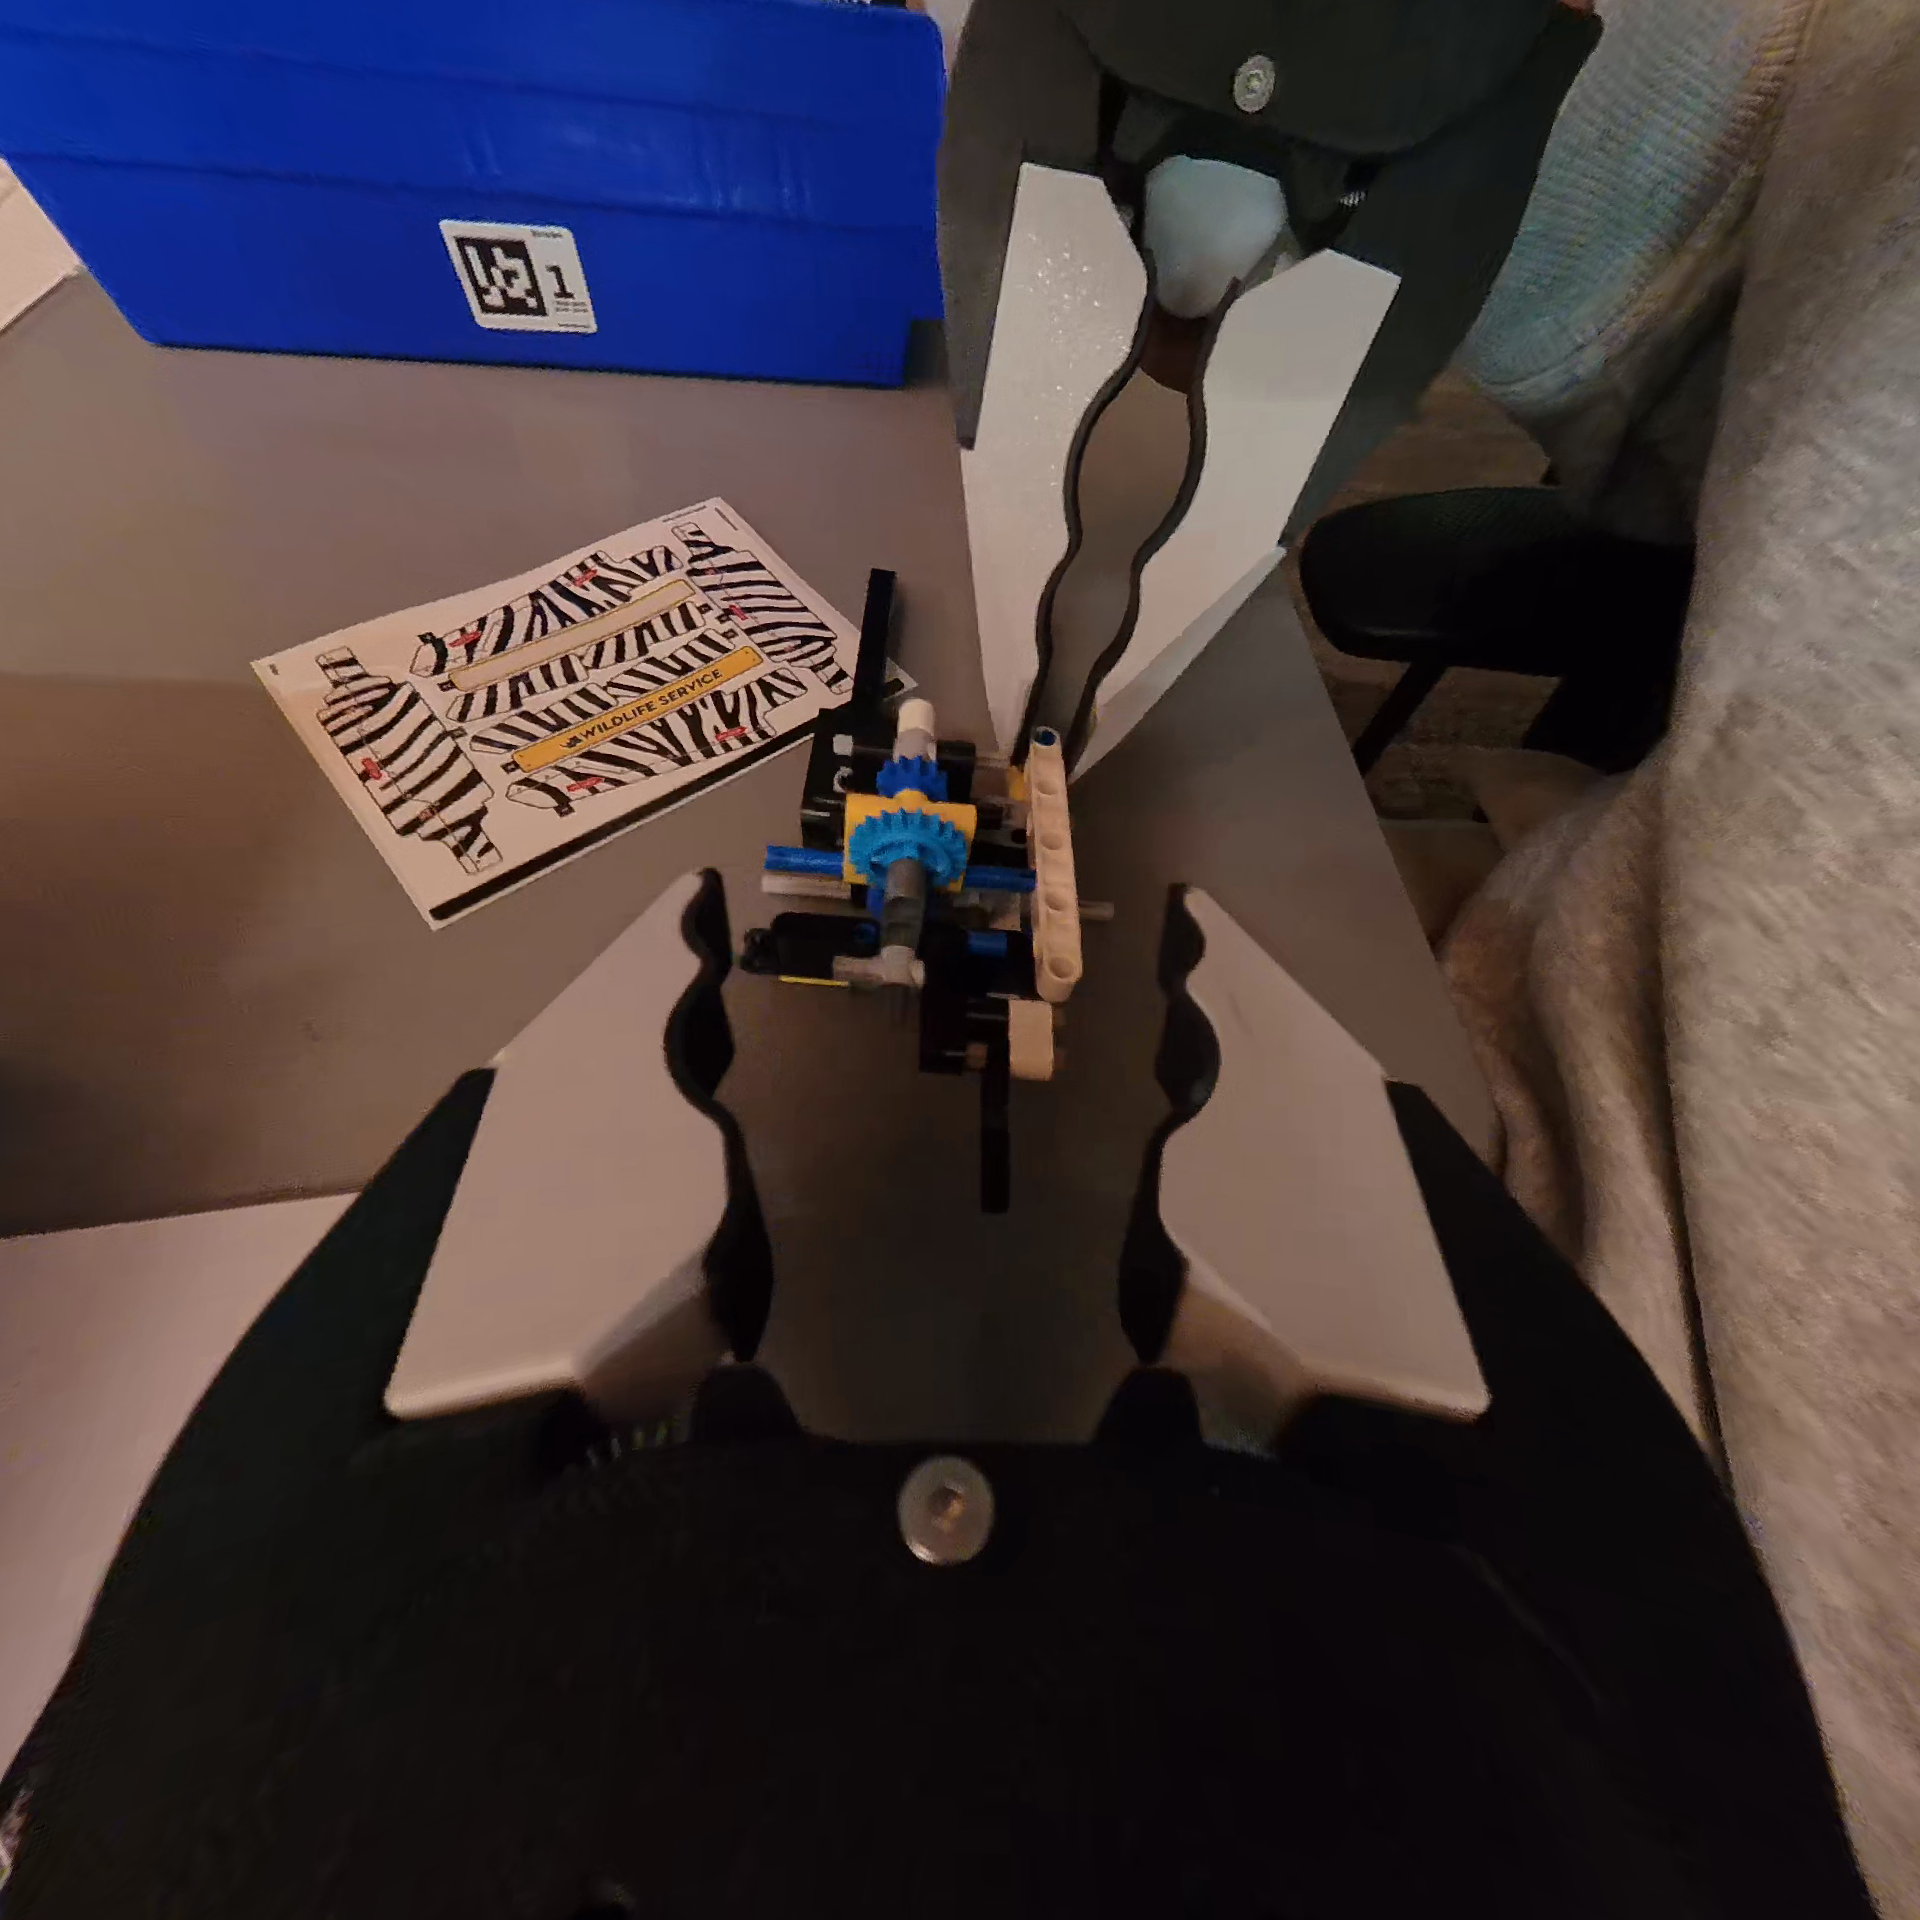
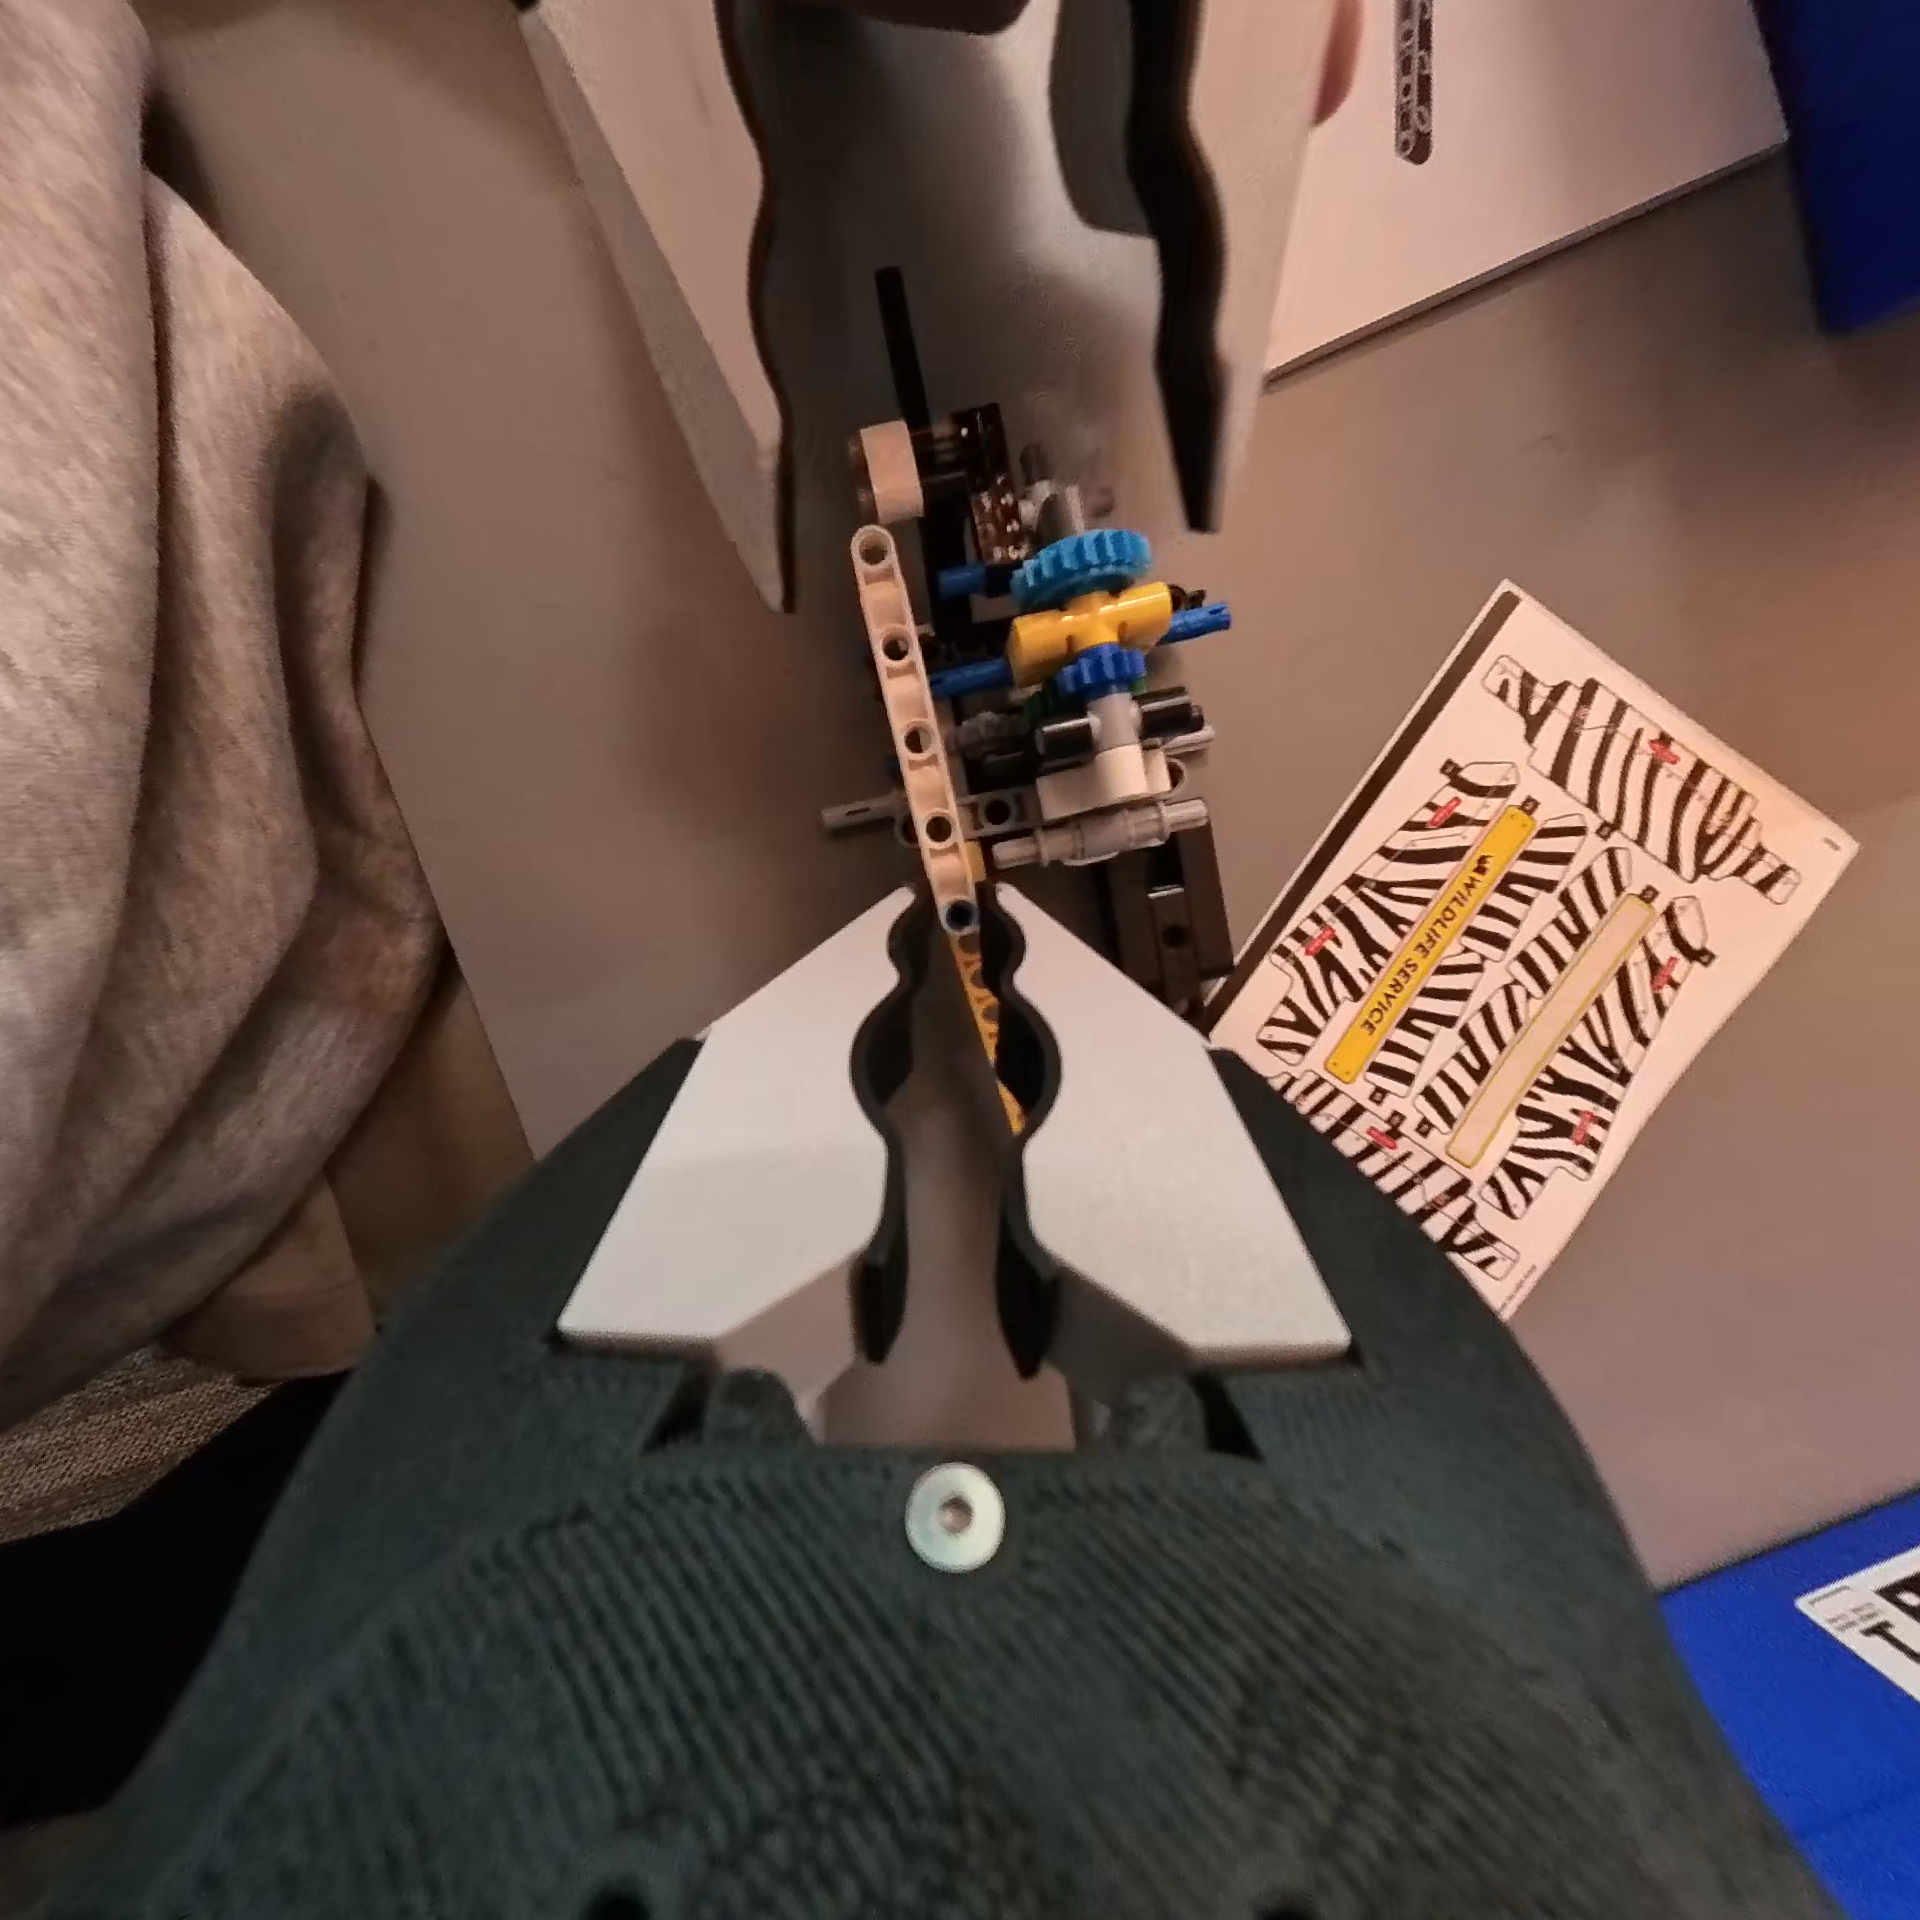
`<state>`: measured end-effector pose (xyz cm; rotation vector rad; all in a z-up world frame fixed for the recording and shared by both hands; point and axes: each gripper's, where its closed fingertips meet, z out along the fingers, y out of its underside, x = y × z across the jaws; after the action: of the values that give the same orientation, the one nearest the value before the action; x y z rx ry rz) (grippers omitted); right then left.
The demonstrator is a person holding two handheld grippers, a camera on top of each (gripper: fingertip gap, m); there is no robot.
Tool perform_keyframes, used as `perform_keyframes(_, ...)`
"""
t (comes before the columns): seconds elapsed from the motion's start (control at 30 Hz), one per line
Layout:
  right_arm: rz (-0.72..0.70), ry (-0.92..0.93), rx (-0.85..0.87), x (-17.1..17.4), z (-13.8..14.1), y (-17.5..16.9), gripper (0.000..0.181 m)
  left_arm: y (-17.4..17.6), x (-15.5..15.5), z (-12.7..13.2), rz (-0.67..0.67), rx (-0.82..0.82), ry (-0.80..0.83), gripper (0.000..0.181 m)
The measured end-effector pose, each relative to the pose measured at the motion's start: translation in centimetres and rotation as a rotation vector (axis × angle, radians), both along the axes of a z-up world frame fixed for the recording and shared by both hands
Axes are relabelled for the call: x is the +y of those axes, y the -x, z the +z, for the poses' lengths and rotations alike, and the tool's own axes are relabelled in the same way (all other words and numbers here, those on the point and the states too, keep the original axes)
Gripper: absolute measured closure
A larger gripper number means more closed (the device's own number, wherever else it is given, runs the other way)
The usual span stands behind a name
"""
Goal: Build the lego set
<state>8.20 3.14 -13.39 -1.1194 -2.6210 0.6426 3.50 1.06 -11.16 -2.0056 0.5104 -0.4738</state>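
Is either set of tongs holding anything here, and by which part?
The right tongs pinch the end of the white holed beam on the lego model. The left tongs are open, holding nothing.

The right gripper [image 2: 961, 920] has its jaws pinched on the white beam [image 2: 914, 727] of the lego assembly [image 2: 1049, 675] standing on the grey counter [image 2: 623, 623], just beside a zebra-striped sticker sheet [image 2: 1538, 956].
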Motion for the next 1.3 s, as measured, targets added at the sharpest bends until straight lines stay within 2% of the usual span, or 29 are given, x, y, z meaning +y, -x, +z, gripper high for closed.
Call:
perform_keyframes(0.1, 0.001, 0.001, 0.0, 0.0, 0.0, 0.0, 0.174, -0.1, 0.8, -0.1, -0.005, 0.046, -0.024, 0.094)
perform_keyframes(0.27, 0.0, 0.002, 0.001, -0.1, 0.0, 0.0, 0.174, -0.5, 1.6, -1.7, -0.071, 0.198, -0.002, 0.096)
perform_keyframes(0.5, -0.004, -0.003, 0.001, 0.0, 0.0, 0.0, 0.174, -0.8, 1.6, -1.6, -0.091, 0.192, -0.015, 0.112)
perform_keyframes(1.3, 0.013, -0.019, 0.02, 0.1, 0.1, -0.1, 0.175, -0.9, 1.9, -2.2, -0.068, 0.234, -0.018, 0.114)
